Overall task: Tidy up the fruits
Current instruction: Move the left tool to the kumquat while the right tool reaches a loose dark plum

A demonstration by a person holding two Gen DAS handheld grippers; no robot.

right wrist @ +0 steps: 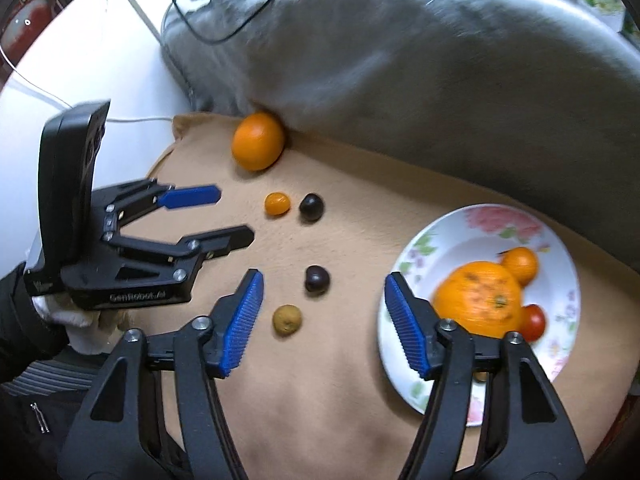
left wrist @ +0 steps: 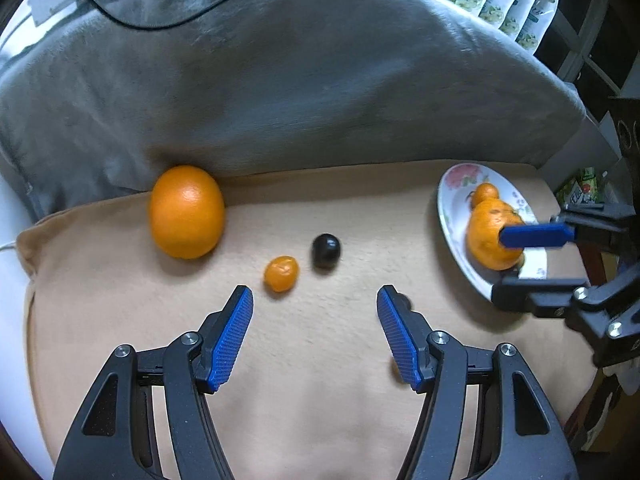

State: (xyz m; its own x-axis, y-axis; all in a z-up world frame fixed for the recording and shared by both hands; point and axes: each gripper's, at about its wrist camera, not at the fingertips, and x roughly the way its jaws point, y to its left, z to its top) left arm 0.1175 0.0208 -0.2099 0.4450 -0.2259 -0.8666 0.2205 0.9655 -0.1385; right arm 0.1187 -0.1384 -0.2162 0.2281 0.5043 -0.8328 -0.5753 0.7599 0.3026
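We see the flowered plate (right wrist: 420, 248) lying on a tan cushion (right wrist: 344, 400), holding a big mandarin (right wrist: 476, 300), a small orange fruit (right wrist: 520, 264) and a red one (right wrist: 534, 322). Left of the plate lie a large orange (right wrist: 258, 140), a kumquat (right wrist: 277, 203), two dark fruits (right wrist: 311, 207) (right wrist: 317, 279) and a brownish one (right wrist: 287, 320). Our left tongs (left wrist: 316, 292) and right tongs (right wrist: 324, 278) both gape, gripping nothing

Left gripper (left wrist: 316, 300), jaws apart, above small orange fruit (left wrist: 281, 273) and dark fruit (left wrist: 326, 251).
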